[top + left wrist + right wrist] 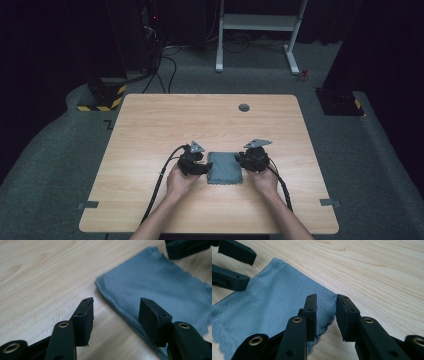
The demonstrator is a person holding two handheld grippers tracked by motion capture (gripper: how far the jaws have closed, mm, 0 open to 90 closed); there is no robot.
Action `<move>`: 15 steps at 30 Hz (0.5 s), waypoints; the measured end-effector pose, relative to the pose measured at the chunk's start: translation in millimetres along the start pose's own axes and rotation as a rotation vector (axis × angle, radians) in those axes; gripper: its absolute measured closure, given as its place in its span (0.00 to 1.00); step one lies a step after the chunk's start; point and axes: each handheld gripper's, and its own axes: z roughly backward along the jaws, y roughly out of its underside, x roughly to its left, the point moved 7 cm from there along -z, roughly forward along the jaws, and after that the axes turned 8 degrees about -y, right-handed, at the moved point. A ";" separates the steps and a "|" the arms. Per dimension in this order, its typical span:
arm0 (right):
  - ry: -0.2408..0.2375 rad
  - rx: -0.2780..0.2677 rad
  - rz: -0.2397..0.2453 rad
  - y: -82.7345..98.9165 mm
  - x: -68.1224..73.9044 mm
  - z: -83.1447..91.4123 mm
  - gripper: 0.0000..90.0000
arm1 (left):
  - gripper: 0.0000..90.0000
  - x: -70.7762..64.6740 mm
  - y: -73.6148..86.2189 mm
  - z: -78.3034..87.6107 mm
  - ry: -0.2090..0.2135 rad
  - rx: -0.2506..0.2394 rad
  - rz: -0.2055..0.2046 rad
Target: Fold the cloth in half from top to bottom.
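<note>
Between the two tongs lies a grey-blue cloth (225, 168), folded flat on the tabletop (165, 125). Left tongs (115, 312) stand apart, straddling the cloth's edge with nothing pinched; right tongs (326, 312) are also parted, one pad over the cloth's corner, the other just off it. No earlier picture is at hand, so judge from this: for a clean next fold, each pair should drop low, bite one corner layer only, close firmly, then lift together, keeping the edge taut and level.
</note>
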 end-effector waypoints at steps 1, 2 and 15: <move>-0.001 -0.002 0.008 0.9 1.2 1.6 0.79 | 0.51 -1.2 2.9 1.2 -0.006 0.003 -0.002; -0.002 0.000 0.005 2.0 2.7 3.4 0.78 | 0.51 -1.6 5.7 2.2 -0.015 0.006 -0.008; -0.006 -0.028 0.024 10.3 9.3 26.4 0.71 | 0.48 -10.0 18.5 17.8 0.026 -0.028 -0.001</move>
